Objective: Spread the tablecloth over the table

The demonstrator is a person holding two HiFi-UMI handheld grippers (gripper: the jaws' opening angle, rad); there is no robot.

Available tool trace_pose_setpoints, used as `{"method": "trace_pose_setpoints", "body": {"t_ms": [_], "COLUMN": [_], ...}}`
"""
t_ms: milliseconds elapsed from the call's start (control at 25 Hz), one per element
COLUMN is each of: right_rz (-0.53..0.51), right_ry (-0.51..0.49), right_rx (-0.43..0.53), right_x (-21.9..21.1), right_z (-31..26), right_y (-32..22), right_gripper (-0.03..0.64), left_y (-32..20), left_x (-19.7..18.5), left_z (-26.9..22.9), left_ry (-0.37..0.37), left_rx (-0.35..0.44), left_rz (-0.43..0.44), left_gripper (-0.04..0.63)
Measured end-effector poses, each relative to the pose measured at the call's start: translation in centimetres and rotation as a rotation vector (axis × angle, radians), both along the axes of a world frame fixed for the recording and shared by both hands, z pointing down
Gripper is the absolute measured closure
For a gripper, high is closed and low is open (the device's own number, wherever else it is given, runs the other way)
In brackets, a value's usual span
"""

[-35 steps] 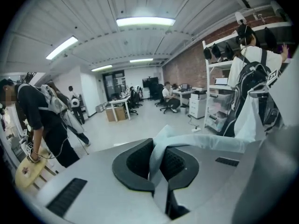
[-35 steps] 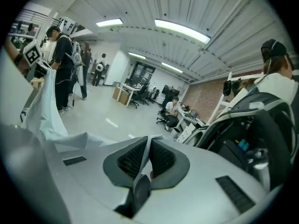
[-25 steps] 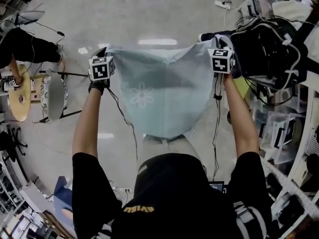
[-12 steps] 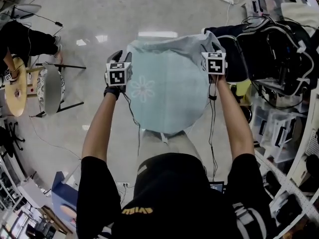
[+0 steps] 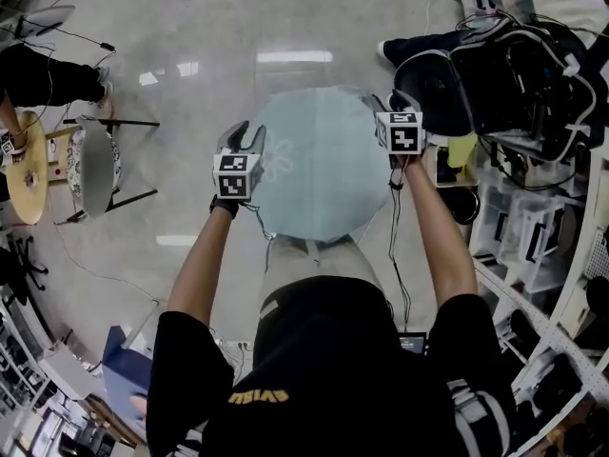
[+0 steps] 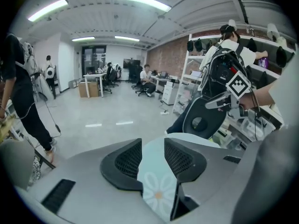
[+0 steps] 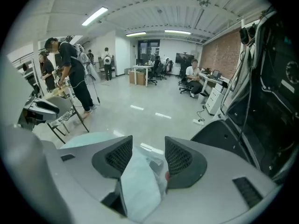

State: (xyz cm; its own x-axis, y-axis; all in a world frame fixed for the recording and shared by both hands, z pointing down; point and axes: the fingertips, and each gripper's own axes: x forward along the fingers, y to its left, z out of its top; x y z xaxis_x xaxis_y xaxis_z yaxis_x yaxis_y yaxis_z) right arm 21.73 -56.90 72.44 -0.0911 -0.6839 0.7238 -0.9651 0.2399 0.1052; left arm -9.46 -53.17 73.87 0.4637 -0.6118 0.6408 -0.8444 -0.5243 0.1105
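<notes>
- Here the tablecloth (image 5: 319, 165) lies flat over the round desk and hides its top. The daisy print (image 5: 276, 160) sits near the left edge.
- The left tool (image 5: 244, 139) has just opened wide; cloth shows between its jaws, unpinched.
- The right tool (image 5: 385, 110) has also just opened wide, with a loose fold (image 7: 140, 181) lying between its jaws.
- Best practice: draw both tools back clear of that fold, then even the overhang by tugging only at the hem.

Tablecloth (image 5: 319, 165) lies over the round table straight before you, hiding its top. Chair (image 5: 95, 168) stands well apart on your left, small wooden table (image 5: 29, 179) beyond it. Black bags (image 5: 490, 74) sit just right of the cloth, shelving (image 5: 538, 246) nearer you on that side.
</notes>
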Motion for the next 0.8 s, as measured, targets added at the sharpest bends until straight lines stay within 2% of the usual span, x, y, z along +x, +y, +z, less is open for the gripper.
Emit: {"method": "trace_pose_setpoints", "body": {"t_ms": [240, 480, 560, 680, 800], "right_rz": [0.039, 0.151, 0.191, 0.216, 0.234], "right_ry": [-0.055, -0.125, -0.146, -0.140, -0.126], "right_rx": [-0.008, -0.043, -0.036, 0.020, 0.058], "right_x": [-0.6, -1.2, -2.3, -4.4, -6.4], "right_z": [1.7, 3.0, 1.9, -0.3, -1.7], "right_y": [8.8, 20.8, 24.4, 25.9, 25.9], "right_gripper": [0.408, 0.419, 0.420, 0.428, 0.440], "left_y": [6.9, 13.9, 15.3, 14.8, 14.9], "left_x": [-3.1, -4.8, -5.6, -6.7, -7.0], "left_z": [1.4, 2.3, 1.1, -1.2, -2.6], "left_ry": [0.056, 0.088, 0.121, 0.187, 0.227], "left_rx": [-0.009, -0.046, -0.028, 0.032, 0.058], "left_rz": [-0.061, -0.082, -0.085, -0.106, -0.090], "left_gripper": [0.426, 0.425, 0.425, 0.428, 0.436]}}
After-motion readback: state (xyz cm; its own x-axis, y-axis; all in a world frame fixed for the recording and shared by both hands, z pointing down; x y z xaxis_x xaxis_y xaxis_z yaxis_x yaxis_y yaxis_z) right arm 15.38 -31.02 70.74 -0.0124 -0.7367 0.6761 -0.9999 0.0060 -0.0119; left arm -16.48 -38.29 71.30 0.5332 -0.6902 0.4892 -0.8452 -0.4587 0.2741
